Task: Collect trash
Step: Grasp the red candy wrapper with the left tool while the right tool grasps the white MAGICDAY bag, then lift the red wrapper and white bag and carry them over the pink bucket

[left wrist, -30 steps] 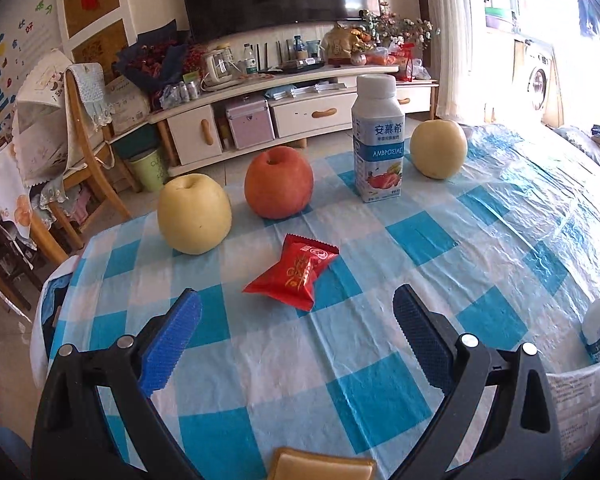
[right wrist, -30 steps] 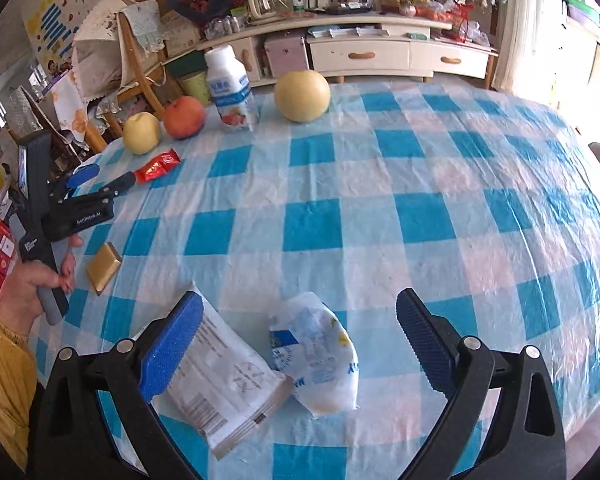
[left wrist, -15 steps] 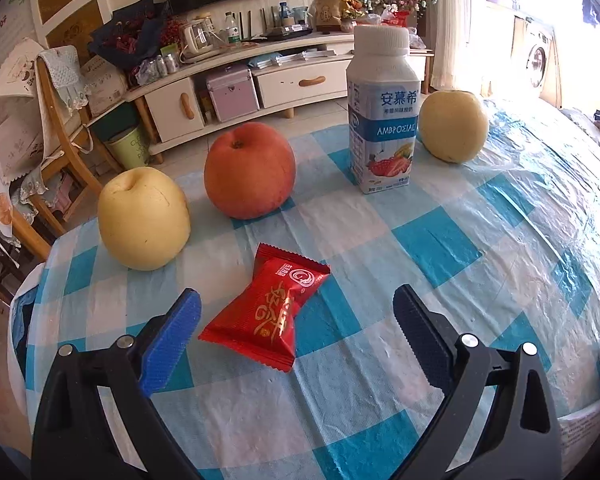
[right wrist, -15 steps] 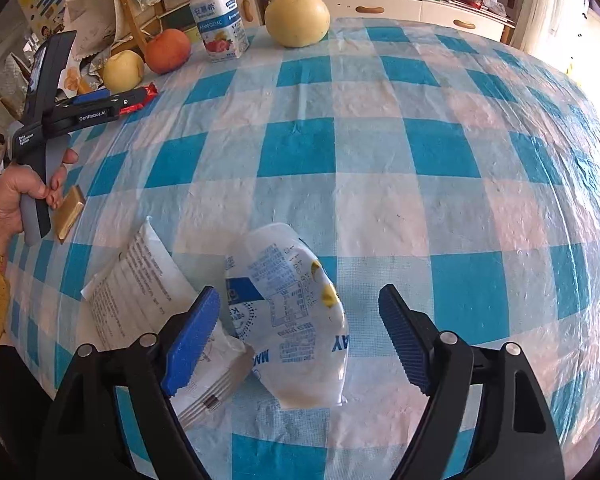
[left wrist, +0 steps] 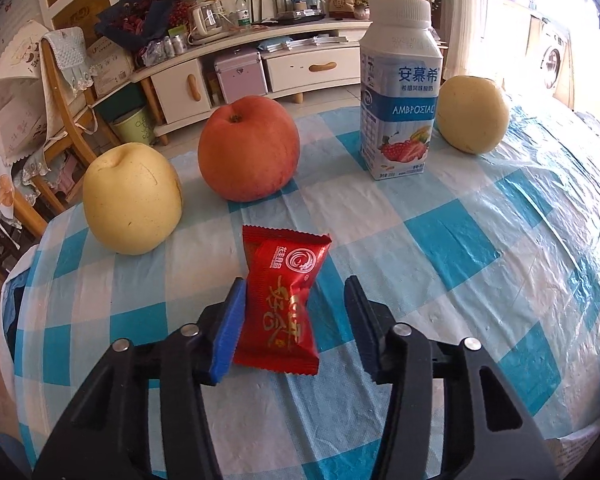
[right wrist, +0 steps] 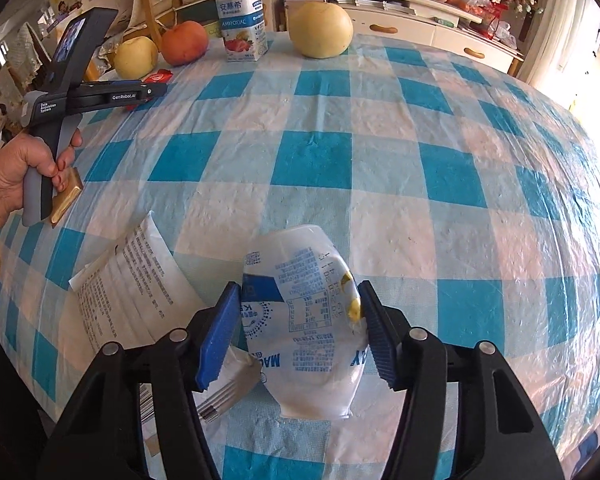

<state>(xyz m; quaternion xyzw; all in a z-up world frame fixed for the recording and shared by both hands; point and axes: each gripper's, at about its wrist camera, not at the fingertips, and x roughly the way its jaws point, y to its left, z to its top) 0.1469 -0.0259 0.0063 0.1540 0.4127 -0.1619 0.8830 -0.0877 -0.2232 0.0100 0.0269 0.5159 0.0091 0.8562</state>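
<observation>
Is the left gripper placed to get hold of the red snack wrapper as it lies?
Probably yes. The red snack wrapper already sits between the closing jaws of the left gripper, with nothing in between; the fruit stands well beyond.

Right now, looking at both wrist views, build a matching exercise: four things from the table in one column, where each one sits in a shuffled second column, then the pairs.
1. red snack packet
2. white milk pouch
3. yogurt bottle
4. gold packet

A. between red apple and far pear
B. between left gripper jaws
C. beside the person's hand
D. between right gripper jaws

Pairs: 1-B, 2-D, 3-A, 4-C
</observation>
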